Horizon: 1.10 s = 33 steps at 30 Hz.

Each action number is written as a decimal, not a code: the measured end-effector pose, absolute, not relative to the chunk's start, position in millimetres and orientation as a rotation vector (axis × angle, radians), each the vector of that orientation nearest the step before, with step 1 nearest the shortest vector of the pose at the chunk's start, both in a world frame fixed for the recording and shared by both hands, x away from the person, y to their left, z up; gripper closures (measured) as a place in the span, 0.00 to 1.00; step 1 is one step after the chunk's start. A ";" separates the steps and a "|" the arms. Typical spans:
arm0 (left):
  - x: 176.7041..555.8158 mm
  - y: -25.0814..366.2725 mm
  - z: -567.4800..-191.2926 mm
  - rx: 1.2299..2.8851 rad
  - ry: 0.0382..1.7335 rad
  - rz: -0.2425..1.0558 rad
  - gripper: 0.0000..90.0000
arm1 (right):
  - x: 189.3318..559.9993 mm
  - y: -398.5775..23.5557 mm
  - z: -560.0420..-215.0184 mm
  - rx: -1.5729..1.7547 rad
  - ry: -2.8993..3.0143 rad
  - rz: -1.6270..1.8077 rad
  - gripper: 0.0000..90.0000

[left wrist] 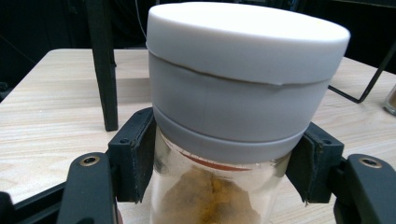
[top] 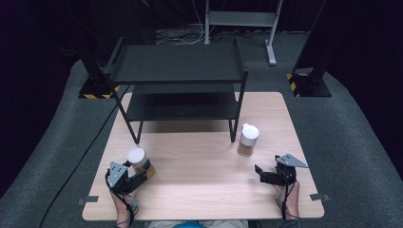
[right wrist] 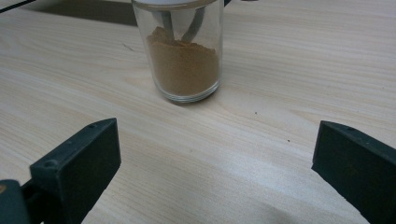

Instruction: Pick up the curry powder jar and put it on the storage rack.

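The glass jar (left wrist: 210, 196) with the wide white lid (left wrist: 243, 42) stands on the near left part of the wooden table (top: 199, 190), and the left gripper (top: 135, 173) is clamped on it: in the left gripper view both black pads press the clear glass just under the lid's lower rim. The jar is a smooth, straight-sided cylinder holding a clumpy orange-brown powder, and its matte white cap is broader than the body, with a thin seam running round it. So the grasp looks made, while the jar seems to sit yet on the table; lifting and placing it, perhaps onto the black two-tier metal shelf (top: 178, 71) at the far side, would be what is left. A second jar (top: 247, 139) of finer tan powder, with a white spouted lid, stands to the right, near the shelf's front right leg. The right gripper (top: 266, 175) rests nearby, its jaws wide apart over bare, pale wood grain, pointed at that jar.
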State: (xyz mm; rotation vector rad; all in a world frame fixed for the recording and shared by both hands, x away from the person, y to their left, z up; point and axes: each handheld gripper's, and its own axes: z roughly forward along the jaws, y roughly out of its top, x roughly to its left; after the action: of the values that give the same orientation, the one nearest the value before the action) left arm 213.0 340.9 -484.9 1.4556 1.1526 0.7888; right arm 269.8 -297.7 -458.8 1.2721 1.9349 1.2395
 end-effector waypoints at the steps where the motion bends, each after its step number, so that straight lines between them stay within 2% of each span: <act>1: 212.8 341.1 -484.3 1.457 1.151 0.789 0.37 | 269.8 -297.8 -458.8 1.272 1.935 1.240 0.00; 33: 211.7 353.7 -438.1 1.503 1.024 0.789 0.38 | 271.0 -300.7 -459.4 1.265 1.943 1.256 0.00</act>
State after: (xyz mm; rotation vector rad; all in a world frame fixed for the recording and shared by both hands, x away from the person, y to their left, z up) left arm 211.7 353.7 -438.1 1.5033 1.0243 0.7886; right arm 271.0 -300.7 -459.4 1.2651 1.9432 1.2565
